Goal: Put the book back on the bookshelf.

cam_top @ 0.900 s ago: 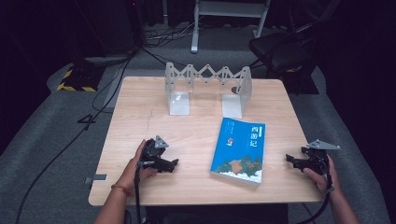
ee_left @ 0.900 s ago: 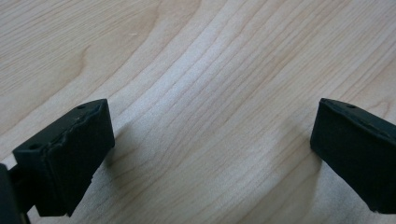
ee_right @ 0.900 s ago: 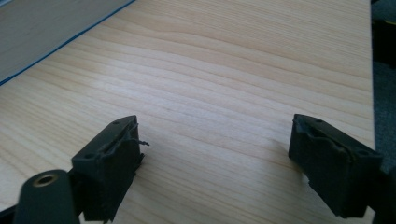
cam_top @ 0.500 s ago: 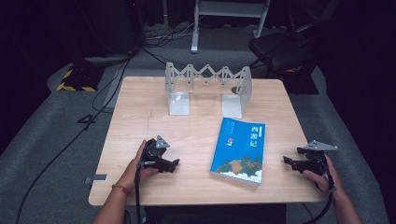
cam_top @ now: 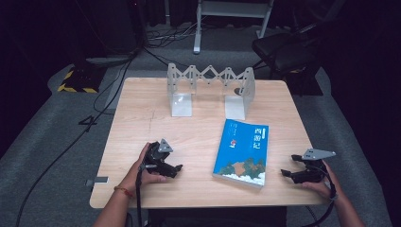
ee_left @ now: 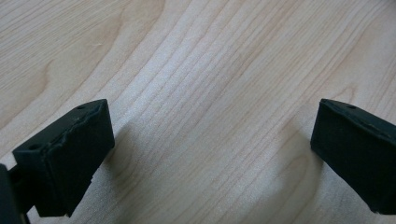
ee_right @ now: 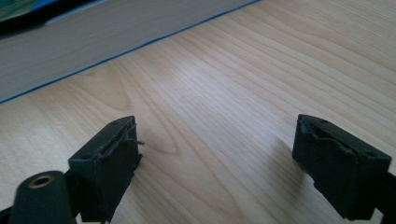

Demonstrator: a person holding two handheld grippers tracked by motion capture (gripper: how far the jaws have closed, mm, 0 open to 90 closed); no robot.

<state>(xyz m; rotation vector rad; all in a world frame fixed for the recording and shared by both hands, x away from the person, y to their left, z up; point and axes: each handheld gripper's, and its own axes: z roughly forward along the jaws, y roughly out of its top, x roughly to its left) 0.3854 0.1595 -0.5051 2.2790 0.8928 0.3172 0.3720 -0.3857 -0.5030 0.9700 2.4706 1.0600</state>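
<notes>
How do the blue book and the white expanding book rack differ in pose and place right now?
The blue book lies flat, cover up, near the front of the table; the white expanding book rack stands upright along the far edge. The book is solid and colourful; the rack is an open zigzag lattice with two end plates, holding nothing. Both rest untouched on the table.
</notes>
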